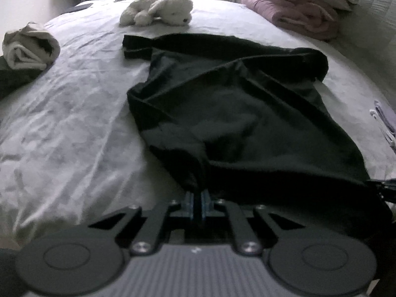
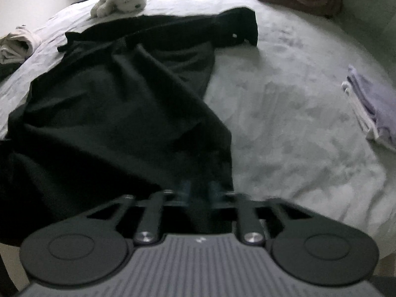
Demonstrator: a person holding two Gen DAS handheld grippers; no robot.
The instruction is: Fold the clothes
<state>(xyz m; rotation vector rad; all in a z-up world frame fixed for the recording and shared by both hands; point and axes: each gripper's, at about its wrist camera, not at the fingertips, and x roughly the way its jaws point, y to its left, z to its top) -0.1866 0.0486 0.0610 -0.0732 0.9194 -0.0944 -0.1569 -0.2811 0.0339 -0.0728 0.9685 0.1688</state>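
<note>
Black garment (image 1: 222,104) lies spread on the white bed sheet (image 1: 74,99); left gripper (image 1: 198,198) and right gripper (image 2: 199,190) each pinch its near hem. Folding seems to begin: next, carry the hem toward the plush toy (image 1: 158,10).

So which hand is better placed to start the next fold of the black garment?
Neither clearly. The left gripper and the right gripper are each shut on a near corner of the black garment, so a two-handed fold away across the bed looks likeliest.
</note>
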